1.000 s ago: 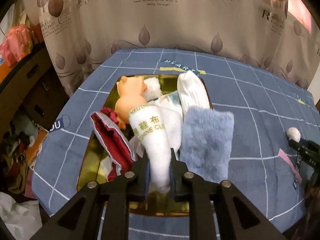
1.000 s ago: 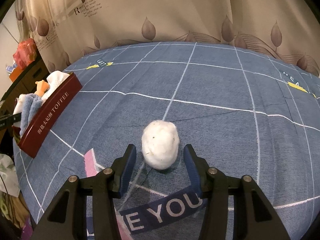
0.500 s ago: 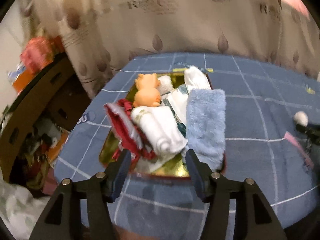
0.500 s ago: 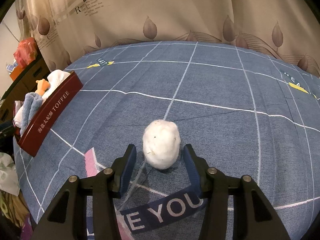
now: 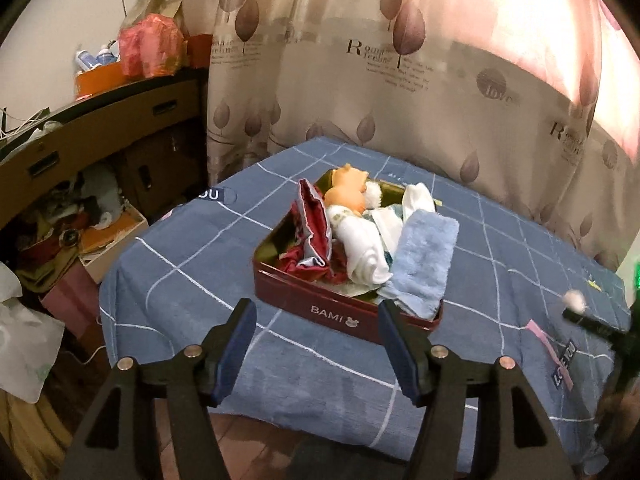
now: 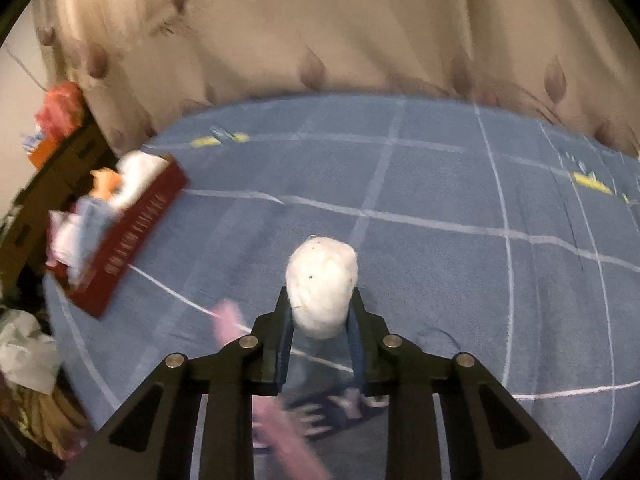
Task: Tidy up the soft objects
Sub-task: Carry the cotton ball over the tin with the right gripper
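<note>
A dark red tin [image 5: 320, 304] sits on the blue checked table and holds a blue fluffy towel [image 5: 426, 260], a rolled white cloth [image 5: 362, 246], a red pouch [image 5: 314, 224] and an orange plush toy [image 5: 346, 190]. My left gripper [image 5: 318, 344] is open and empty, hovering before the tin's near wall. My right gripper [image 6: 320, 320] is shut on a white cotton ball [image 6: 322, 286], raised a little off the table; the ball shows small at the far right of the left wrist view [image 5: 574, 300]. The tin lies left in the blurred right wrist view [image 6: 124, 236].
A leaf-print curtain [image 5: 400, 80] hangs behind the table. A brown cabinet [image 5: 100, 140] and cluttered boxes and bags [image 5: 60, 248] stand left of the table's edge. A pink label [image 6: 230, 320] lies on the cloth near my right gripper.
My left gripper let go of the white cloth in the tin, opened and drew back. My right gripper closed on the cotton ball and started to move with it.
</note>
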Action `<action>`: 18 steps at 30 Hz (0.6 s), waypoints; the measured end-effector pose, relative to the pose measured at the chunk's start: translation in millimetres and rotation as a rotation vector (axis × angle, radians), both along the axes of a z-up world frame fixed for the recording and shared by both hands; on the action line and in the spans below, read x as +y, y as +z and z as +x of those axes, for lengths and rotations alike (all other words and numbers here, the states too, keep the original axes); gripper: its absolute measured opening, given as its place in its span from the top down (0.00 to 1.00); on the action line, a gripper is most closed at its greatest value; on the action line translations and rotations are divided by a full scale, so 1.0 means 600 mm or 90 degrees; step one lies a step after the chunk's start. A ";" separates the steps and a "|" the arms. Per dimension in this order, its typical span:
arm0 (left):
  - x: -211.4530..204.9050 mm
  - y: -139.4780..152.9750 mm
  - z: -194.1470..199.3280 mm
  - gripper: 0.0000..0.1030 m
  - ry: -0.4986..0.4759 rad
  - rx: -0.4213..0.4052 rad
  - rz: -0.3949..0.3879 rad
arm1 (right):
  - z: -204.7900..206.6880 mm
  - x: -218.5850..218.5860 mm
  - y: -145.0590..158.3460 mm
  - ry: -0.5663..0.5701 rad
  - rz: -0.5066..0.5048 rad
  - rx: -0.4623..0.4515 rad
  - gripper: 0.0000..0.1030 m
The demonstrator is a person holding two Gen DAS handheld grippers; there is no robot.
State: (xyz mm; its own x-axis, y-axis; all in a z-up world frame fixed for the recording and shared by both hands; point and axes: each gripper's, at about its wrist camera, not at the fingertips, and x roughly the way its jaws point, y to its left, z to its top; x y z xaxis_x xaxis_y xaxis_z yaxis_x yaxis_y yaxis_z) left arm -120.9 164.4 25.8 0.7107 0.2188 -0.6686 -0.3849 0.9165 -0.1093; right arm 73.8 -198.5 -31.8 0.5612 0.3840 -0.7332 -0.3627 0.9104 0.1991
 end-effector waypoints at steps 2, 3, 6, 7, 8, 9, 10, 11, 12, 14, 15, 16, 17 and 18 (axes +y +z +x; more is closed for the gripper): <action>-0.002 -0.005 0.007 0.38 -0.004 0.019 0.003 | -0.009 0.030 0.031 0.027 0.005 -0.015 0.77; -0.002 -0.007 0.008 0.38 -0.007 0.023 -0.001 | -0.013 0.051 0.050 0.046 0.010 -0.022 0.77; -0.005 -0.009 0.008 0.38 -0.021 0.029 -0.010 | -0.020 0.128 0.098 0.108 0.024 -0.036 0.77; -0.006 -0.010 0.008 0.38 -0.020 0.030 -0.009 | -0.019 0.157 0.110 0.129 0.031 -0.036 0.77; -0.007 -0.010 0.008 0.38 -0.023 0.031 -0.009 | -0.018 0.184 0.119 0.147 0.036 -0.035 0.77; -0.008 -0.010 0.008 0.38 -0.027 0.032 -0.011 | -0.017 0.213 0.128 0.166 0.042 -0.033 0.77; -0.008 -0.010 0.008 0.38 -0.029 0.032 -0.013 | -0.015 0.244 0.135 0.186 0.046 -0.030 0.77; -0.008 -0.010 0.008 0.38 -0.031 0.031 -0.017 | -0.011 0.270 0.139 0.201 0.049 -0.026 0.77; -0.007 -0.011 0.009 0.38 -0.033 0.032 -0.021 | -0.006 0.297 0.141 0.215 0.051 -0.021 0.77; -0.006 -0.013 0.011 0.37 -0.036 0.036 -0.023 | 0.006 0.349 0.141 0.237 0.051 -0.011 0.77; -0.006 -0.014 0.013 0.37 -0.037 0.039 -0.023 | 0.013 0.371 0.139 0.245 0.052 -0.004 0.77; -0.004 -0.016 0.014 0.38 -0.038 0.043 -0.024 | 0.019 0.387 0.135 0.249 0.052 0.001 0.77; -0.003 -0.017 0.015 0.37 -0.037 0.046 -0.026 | 0.025 0.408 0.130 0.255 0.052 0.006 0.77; 0.000 -0.019 0.016 0.38 -0.036 0.048 -0.030 | 0.030 0.424 0.124 0.260 0.049 0.011 0.77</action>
State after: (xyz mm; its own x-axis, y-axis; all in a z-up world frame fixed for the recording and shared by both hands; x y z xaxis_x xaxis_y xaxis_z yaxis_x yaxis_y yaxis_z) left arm -111.4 164.4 14.4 0.6690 0.1461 -0.7288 -0.3407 0.9317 -0.1259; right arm 91.9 55.7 42.3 0.3392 0.6264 -0.7018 -0.6868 0.6747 0.2702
